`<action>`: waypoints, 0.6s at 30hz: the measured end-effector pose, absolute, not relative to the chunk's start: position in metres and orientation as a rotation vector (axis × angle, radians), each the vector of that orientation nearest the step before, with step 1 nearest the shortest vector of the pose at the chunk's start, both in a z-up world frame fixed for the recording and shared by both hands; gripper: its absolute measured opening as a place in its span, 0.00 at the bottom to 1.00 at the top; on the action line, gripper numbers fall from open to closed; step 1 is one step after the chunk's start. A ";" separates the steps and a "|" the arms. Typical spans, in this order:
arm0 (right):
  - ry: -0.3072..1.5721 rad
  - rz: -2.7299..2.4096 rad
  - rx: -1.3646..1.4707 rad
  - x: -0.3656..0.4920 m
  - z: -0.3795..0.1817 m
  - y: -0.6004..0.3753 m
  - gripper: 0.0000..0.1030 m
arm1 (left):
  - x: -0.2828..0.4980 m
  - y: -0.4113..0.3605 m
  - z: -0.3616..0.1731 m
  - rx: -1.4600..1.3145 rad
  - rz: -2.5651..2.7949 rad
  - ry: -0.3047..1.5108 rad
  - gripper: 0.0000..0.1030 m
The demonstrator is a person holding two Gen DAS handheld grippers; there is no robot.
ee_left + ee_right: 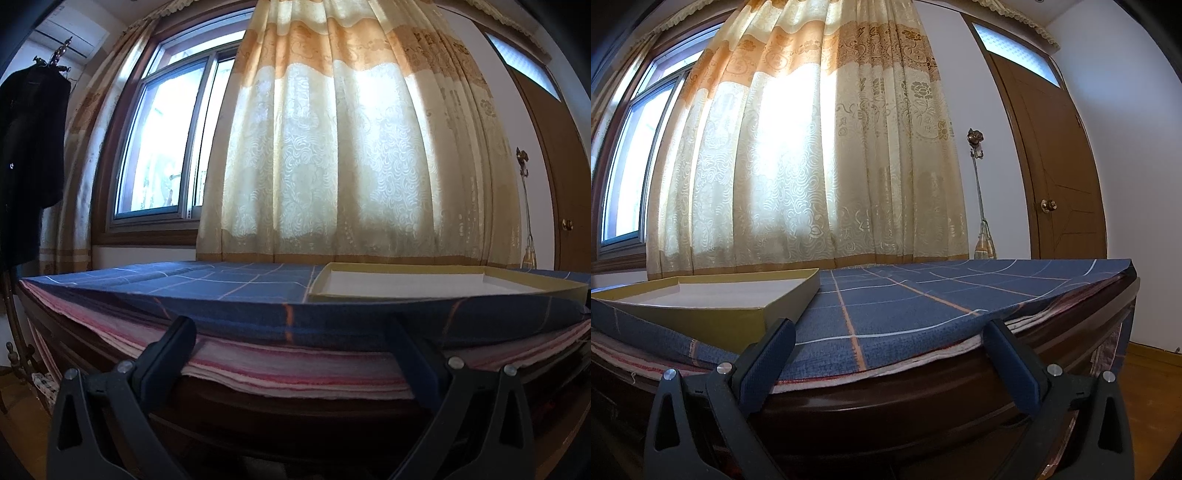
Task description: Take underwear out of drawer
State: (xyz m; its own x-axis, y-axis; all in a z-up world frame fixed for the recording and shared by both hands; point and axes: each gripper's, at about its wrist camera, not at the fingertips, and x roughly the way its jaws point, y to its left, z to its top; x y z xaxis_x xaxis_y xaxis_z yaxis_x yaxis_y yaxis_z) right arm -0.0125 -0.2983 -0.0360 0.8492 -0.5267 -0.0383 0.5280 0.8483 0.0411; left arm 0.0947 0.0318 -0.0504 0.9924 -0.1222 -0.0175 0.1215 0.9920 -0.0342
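Observation:
No underwear and no drawer front can be made out in either view. A shallow yellow-walled box (443, 286) with a white inside lies on the blue checked bed cover (207, 284); the same box (716, 299) shows at the left of the right wrist view. My left gripper (291, 326) is open, held low in front of the bed's edge with nothing between its fingers. My right gripper (890, 330) is open too, just short of the bed cover (923, 295), and holds nothing.
Under the cover are pink striped layers (295, 365) and a dark wooden bed frame (905, 398). A patterned curtain (332, 147) and window (162, 140) stand behind. A dark coat (29, 147) hangs at the left. A brown door (1060, 166) is at the right.

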 end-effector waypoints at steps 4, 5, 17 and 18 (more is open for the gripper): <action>0.029 -0.551 0.049 -0.012 -0.036 -0.298 0.99 | 0.096 0.030 -0.049 -0.027 -0.134 0.033 1.00; 0.030 -0.550 0.049 -0.012 -0.035 -0.298 0.99 | 0.097 0.030 -0.048 -0.024 -0.134 0.041 1.00; 0.073 -0.579 0.045 -0.030 -0.035 -0.296 0.99 | 0.075 0.031 -0.049 0.026 -0.126 0.067 1.00; 0.077 -0.579 0.051 -0.032 -0.035 -0.297 0.99 | 0.075 0.031 -0.049 0.023 -0.127 0.076 1.00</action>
State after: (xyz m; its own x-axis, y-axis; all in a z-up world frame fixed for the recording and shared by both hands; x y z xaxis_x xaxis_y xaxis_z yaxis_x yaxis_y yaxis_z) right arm -0.0321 -0.2969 -0.0349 0.8342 -0.5446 -0.0871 0.5484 0.8358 0.0265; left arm 0.0746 0.0312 -0.0489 0.9891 -0.1253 -0.0769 0.1271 0.9917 0.0184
